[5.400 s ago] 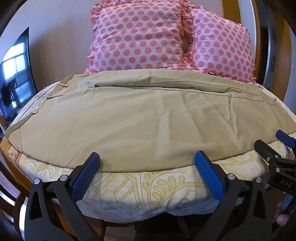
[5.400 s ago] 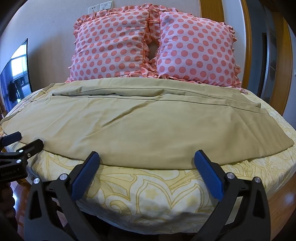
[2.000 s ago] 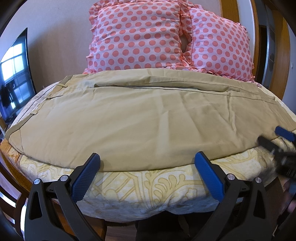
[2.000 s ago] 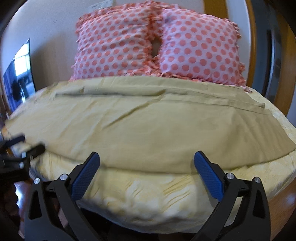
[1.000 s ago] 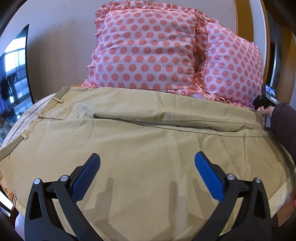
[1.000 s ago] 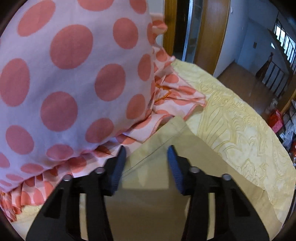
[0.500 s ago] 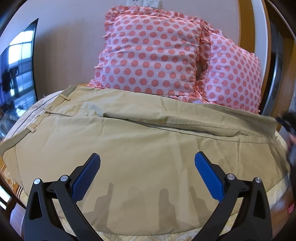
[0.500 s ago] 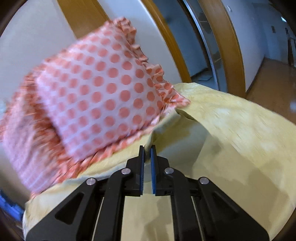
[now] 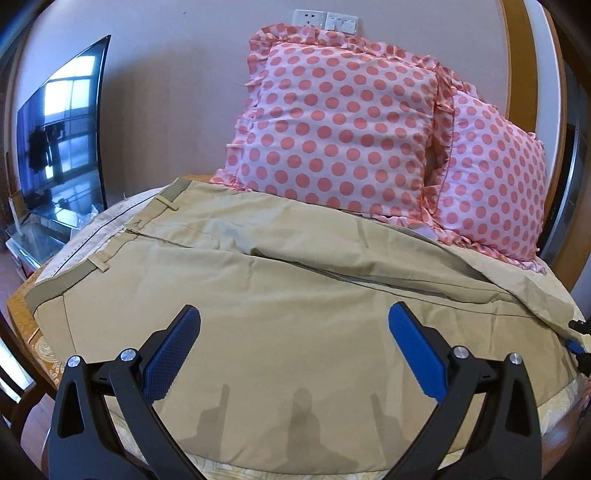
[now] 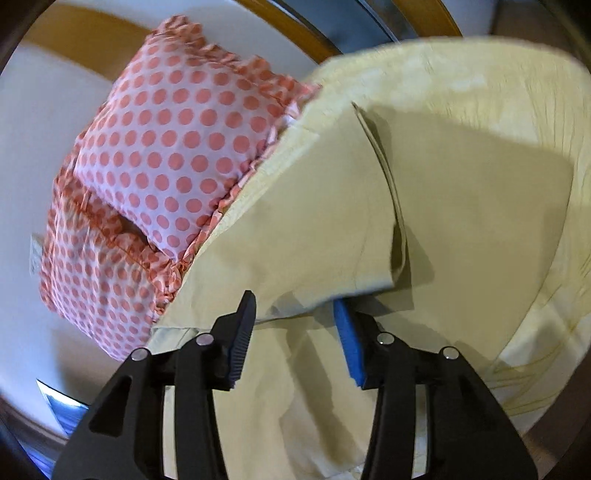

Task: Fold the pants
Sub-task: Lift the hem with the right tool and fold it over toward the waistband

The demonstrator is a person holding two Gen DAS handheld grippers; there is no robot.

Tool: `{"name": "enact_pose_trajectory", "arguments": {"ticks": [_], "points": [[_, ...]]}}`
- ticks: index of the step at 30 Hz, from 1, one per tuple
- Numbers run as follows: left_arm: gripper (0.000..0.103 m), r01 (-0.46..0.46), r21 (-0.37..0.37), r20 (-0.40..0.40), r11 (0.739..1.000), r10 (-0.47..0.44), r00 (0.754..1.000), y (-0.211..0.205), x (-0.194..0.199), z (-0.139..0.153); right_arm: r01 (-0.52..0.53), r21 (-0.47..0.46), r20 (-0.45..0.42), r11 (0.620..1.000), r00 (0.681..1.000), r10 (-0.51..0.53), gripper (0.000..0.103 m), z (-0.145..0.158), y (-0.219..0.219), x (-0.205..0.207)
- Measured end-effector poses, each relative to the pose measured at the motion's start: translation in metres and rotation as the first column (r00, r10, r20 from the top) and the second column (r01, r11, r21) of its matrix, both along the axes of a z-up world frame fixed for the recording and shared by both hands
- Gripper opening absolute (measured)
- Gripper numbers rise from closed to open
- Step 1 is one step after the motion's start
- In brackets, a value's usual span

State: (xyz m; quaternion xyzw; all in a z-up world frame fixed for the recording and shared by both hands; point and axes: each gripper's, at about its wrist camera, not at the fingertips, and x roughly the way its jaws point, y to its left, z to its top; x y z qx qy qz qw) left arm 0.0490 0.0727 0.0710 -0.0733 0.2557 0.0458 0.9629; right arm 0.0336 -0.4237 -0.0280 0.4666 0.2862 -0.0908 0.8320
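Two polka-dot pillows (image 9: 340, 133) lean vs the wall at the head of the bed (image 10: 480, 66), pink w/ coral spots & frilled edges, one overlapping the other. Khaki pants (image 9: 280, 295) lie spread across the bed just in front of the pillows, waistband w/ belt loops toward the TV side, legs running the other way; far leg edge touches the pillow frills. Bed cover is pale yellow w/ a swirl pattern, showing at the near edge below the pants. Wall behind pillows is plain, w/ white sockets (image 9: 325, 20) above them. Dark TV (image 9: 62, 144) stands off the waistband end of the bed, reflecting a window. Wood door frame (image 9: 517, 55) rises beyond the pillows on the other side.

Left gripper (image 9: 293, 354) hovers over the near part of the pants, fingers wide apart, holding nothing. Right gripper (image 10: 295, 332) sits at the leg-hem end, fingers partly apart w/ a lifted, curled hem corner of the pants draped betw them; frame is blurred there
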Motion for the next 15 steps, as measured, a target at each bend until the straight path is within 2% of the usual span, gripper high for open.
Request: {"name": "enact_pose_trajectory", "arguments": {"ticks": [3, 4, 6, 7, 9, 11, 13, 15], "points": [[0.102, 0.033, -0.038, -0.013, 0.999, -0.033, 0.999, 0.002, 0.006, 0.0, 0.038, 0.02, 0.002, 0.999, 0.999, -0.038, 0.041, -0.002, -0.004, 0.005], [0.102, 0.045, -0.048, -0.015, 0.998, -0.046, 0.999, 0.003, 0.008, 0.0, 0.041, 0.017, 0.013, 0.999, 0.999, -0.041, 0.036, -0.003, -0.006, 0.01], [0.102, 0.086, -0.084, -0.009, 0.993, -0.087, 0.996, 0.005, 0.013, 0.002, 0.025, 0.019, 0.017, 1.0, 1.0, -0.025, 0.005, -0.009, -0.013, 0.023], [0.102, 0.115, -0.119, 0.0, 0.986, -0.116, 0.993, 0.008, 0.017, 0.005, 0.023, 0.026, 0.035, 0.999, 0.999, -0.024, 0.002, -0.009, -0.017, 0.025], [0.102, 0.153, -0.171, 0.024, 0.973, -0.151, 0.988, 0.016, 0.023, 0.012, 0.03, 0.039, 0.143, 0.999, 0.989, -0.035, 0.001, 0.002, -0.026, 0.014], [0.102, 0.141, -0.187, 0.022, 0.972, -0.139, 0.99, 0.024, 0.035, 0.02, 0.067, -0.023, 0.252, 0.997, 0.966, -0.059, 0.001, 0.027, -0.032, -0.012], [0.102, 0.125, -0.202, 0.009, 0.971, -0.126, 0.992, 0.032, 0.051, 0.025, 0.108, -0.082, 0.311, 0.991, 0.947, -0.077, 0.001, 0.047, -0.036, -0.037], [0.102, 0.11, -0.229, -0.02, 0.967, -0.117, 0.993, 0.041, 0.074, 0.027, 0.118, -0.111, 0.331, 0.987, 0.941, -0.076, 0.001, 0.056, -0.038, -0.052]]}}
